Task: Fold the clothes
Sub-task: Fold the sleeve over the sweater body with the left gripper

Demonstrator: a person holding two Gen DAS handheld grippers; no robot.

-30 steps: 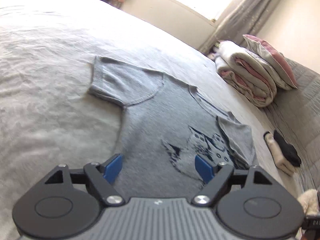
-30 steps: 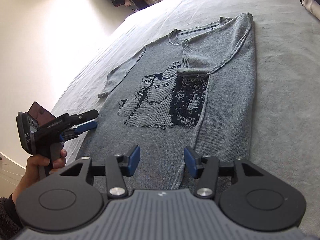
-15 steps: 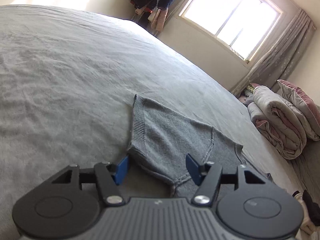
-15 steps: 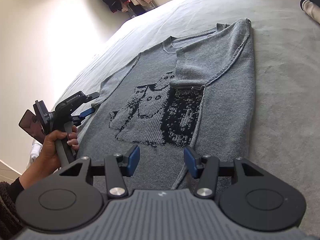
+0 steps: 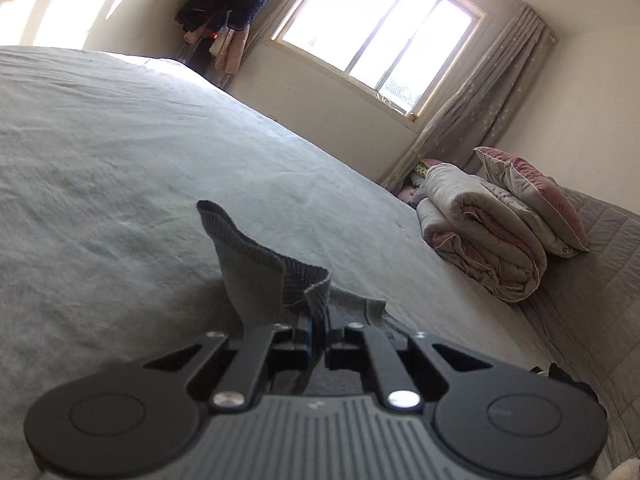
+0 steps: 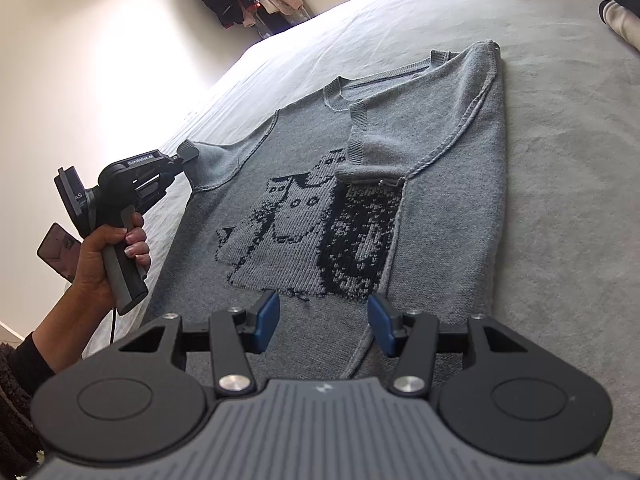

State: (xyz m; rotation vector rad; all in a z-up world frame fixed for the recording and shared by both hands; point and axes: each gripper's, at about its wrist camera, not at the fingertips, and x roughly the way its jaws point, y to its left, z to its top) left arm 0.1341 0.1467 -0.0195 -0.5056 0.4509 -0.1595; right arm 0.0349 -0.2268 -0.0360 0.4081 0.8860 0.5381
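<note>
A grey knit sweater (image 6: 436, 216) with a dark animal picture lies flat on the bed, its right side and sleeve folded in over the front. My left gripper (image 5: 317, 334) is shut on the ribbed cuff of the sweater's left sleeve (image 5: 260, 276) and holds it lifted off the sheet. In the right wrist view that left gripper (image 6: 182, 156) shows at the sleeve's end (image 6: 212, 168), held by a hand (image 6: 108, 256). My right gripper (image 6: 323, 320) hovers open above the sweater's bottom hem, nothing between its blue pads.
The bed (image 5: 100, 168) is covered by a grey sheet. A folded quilt (image 5: 484, 240) and a pink pillow (image 5: 532, 196) are stacked at the far right side. Socks (image 6: 622, 8) lie at the upper right. Clothes hang by the window (image 5: 376, 28).
My left gripper has moved from the hem up to the left sleeve cuff, shut on it and lifted it. My right gripper has stayed open near the hem.
</note>
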